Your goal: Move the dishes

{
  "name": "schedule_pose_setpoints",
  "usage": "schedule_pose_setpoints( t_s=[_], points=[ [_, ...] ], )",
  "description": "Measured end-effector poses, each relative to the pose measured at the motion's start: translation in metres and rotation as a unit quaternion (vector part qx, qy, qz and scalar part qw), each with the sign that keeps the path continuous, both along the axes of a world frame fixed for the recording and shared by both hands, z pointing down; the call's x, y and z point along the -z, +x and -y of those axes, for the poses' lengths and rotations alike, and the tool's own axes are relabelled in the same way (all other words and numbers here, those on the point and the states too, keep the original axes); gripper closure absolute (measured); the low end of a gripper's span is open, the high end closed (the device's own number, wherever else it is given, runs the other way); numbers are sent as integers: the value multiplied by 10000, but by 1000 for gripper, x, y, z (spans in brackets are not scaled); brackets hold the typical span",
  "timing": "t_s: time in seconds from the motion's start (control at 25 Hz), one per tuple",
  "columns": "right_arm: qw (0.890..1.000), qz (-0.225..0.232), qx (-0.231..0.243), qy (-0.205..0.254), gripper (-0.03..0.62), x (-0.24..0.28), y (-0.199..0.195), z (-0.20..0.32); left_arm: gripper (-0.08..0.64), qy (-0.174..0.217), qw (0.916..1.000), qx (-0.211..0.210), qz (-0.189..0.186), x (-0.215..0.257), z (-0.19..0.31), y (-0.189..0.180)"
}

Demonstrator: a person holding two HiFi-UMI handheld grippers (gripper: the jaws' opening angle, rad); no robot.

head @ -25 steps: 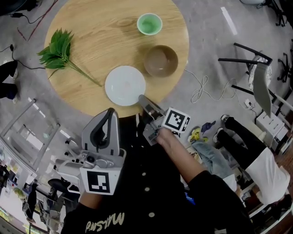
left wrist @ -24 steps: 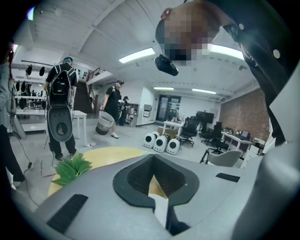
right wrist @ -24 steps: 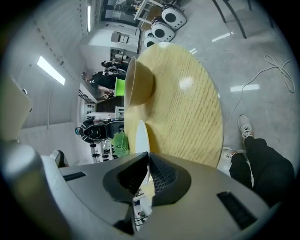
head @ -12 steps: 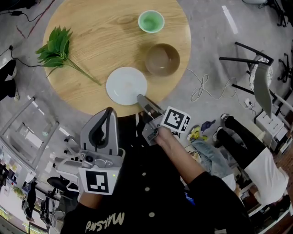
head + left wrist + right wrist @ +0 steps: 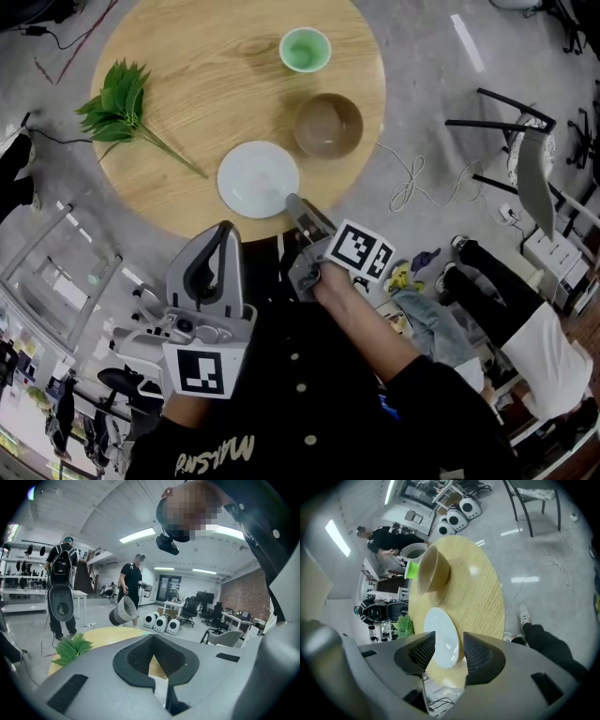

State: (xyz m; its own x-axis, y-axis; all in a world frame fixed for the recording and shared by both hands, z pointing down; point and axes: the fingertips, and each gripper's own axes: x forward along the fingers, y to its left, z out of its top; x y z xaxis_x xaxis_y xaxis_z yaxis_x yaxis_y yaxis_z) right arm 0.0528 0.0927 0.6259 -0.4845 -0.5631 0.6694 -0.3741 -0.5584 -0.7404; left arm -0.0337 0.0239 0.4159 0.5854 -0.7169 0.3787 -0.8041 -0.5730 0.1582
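A white plate (image 5: pixel 258 178) lies near the front edge of the round wooden table (image 5: pixel 187 56). Behind it stand a brown bowl (image 5: pixel 327 125) and a small green cup (image 5: pixel 306 49). My right gripper (image 5: pixel 292 202) is open at the plate's near right rim. In the right gripper view the plate (image 5: pixel 443 637) shows between the spread jaws of the right gripper (image 5: pixel 445 644), with the bowl (image 5: pixel 433 569) beyond. My left gripper (image 5: pixel 225 230) is held low against my body, off the table, tips together and empty. The left gripper (image 5: pixel 152 639) points over the table.
A green leafy sprig (image 5: pixel 117 103) lies on the table's left side. On the floor to the right are a white cable (image 5: pixel 412 183), a dark-framed chair (image 5: pixel 525 159) and a seated person's legs (image 5: pixel 497 291). Two people (image 5: pixel 61 588) stand in the room beyond.
Almost nothing: my right gripper stays open at the plate's near rim, and the left gripper has not moved. The head view shifts slightly.
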Motion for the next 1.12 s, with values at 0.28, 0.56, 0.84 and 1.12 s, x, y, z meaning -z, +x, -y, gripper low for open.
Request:
schedule_pose_setpoints(
  t_s=[0.28, 0.56, 0.84, 1.12],
  points=[
    [9507, -2232, 557, 2078, 607, 86, 63, 50, 551, 363, 9993, -72, -44, 29, 12, -2],
    [8493, -3707, 967, 3631, 607, 226, 113, 81, 551, 879, 9958, -54, -234, 100, 18, 1],
    [7550, -4635, 1095, 4507, 607, 336, 130, 78, 551, 1620, 9863, -108, -286, 161, 17, -2],
    [7018, -4880, 931, 5106, 607, 401, 142, 63, 551, 2038, 9787, 32, -263, 198, 13, -9]
  ],
)
